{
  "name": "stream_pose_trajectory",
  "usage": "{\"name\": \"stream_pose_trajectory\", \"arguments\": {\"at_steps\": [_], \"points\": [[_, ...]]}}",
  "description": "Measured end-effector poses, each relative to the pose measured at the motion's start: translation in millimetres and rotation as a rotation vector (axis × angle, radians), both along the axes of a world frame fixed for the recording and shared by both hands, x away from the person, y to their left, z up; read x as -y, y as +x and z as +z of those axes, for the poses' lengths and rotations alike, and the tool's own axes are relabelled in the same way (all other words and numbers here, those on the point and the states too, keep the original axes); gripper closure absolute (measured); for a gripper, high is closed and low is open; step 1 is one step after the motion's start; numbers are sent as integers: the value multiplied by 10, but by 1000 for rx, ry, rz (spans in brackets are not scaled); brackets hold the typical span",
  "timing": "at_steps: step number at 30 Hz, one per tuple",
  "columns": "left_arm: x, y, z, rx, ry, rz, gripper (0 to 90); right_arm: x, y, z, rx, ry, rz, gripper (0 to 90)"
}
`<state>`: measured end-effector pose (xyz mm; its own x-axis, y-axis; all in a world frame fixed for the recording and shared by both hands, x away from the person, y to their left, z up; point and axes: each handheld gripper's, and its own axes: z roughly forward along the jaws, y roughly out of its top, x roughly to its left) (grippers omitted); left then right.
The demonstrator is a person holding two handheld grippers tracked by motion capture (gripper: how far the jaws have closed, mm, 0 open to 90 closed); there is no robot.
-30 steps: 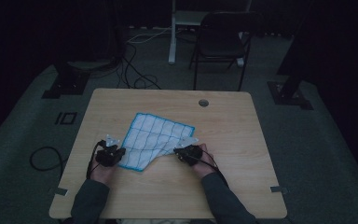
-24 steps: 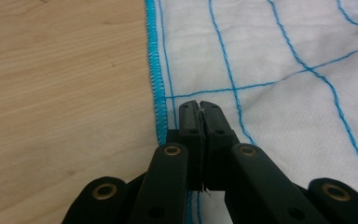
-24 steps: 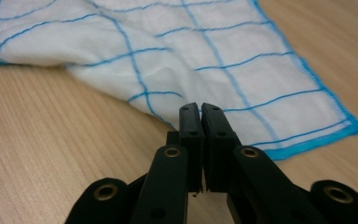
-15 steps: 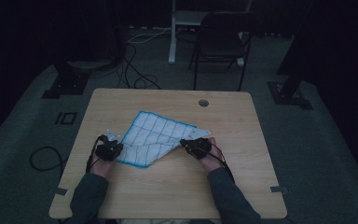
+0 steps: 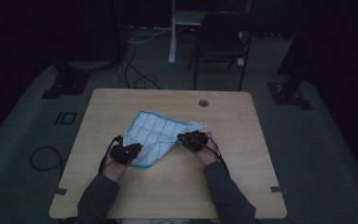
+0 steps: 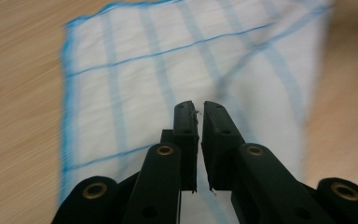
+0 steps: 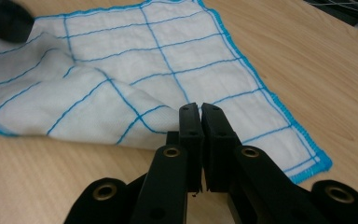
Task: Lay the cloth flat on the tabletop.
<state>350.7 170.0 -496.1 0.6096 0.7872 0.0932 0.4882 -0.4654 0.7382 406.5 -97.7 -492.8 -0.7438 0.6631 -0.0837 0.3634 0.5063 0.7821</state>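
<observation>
Cloth (image 5: pixel 153 136) lies partly folded on table (image 5: pixel 242 177), touching neither hand-held gripper.

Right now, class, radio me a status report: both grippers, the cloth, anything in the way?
Left gripper just cracked open, nothing pinched, above cloth. Right gripper shut, empty, at cloth's fold. Cloth part-folded on table. Nothing in the way.

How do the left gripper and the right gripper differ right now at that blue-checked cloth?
The left gripper shows a thin gap between its jaws, which have just been opening, with nothing between them; the right gripper has its jaws closed together. The left gripper looks down on flat cloth; the right gripper sits low by a raised fold, and I cannot tell whether it pinches that fold. Both are black and work at the cloth.
</observation>
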Motion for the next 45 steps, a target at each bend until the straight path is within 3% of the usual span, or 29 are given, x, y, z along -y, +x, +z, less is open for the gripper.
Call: {"name": "stream_pose_trajectory", "arguments": {"at_steps": [5, 9, 14, 15, 18, 20, 24, 32, 40, 45], "points": [[282, -1, -2, 11, 23, -86, 827, -77, 112, -9, 2, -11, -15, 881], [447, 31, -40, 1, 18, -132, 707, -126, 178, -26, -5, -14, -23, 880], [592, 45, -114, -7, 48, -157, 619, -152, 211, -33, -13, -6, -21, 881], [636, 73, -162, -9, 78, -146, 619, -155, 216, -32, -13, -5, -21, 881], [646, 145, -185, -20, 106, -122, 851, -159, 200, -13, 3, -13, -32, 814], [632, 182, -160, -16, 105, -119, 885, -154, 181, 1, 21, -29, -36, 801], [558, 273, -89, -17, 70, -89, 891, -144, 138, 20, 51, -39, -42, 755], [386, 476, 16, -31, -7, -11, 892, -146, 67, 1, 72, -44, -32, 762], [271, 710, -48, -59, -12, 72, 892, -240, 50, -97, 43, -57, 6, 764], [186, 763, -121, -86, -13, 115, 888, -288, 64, -142, 23, -65, 16, 763]]}}
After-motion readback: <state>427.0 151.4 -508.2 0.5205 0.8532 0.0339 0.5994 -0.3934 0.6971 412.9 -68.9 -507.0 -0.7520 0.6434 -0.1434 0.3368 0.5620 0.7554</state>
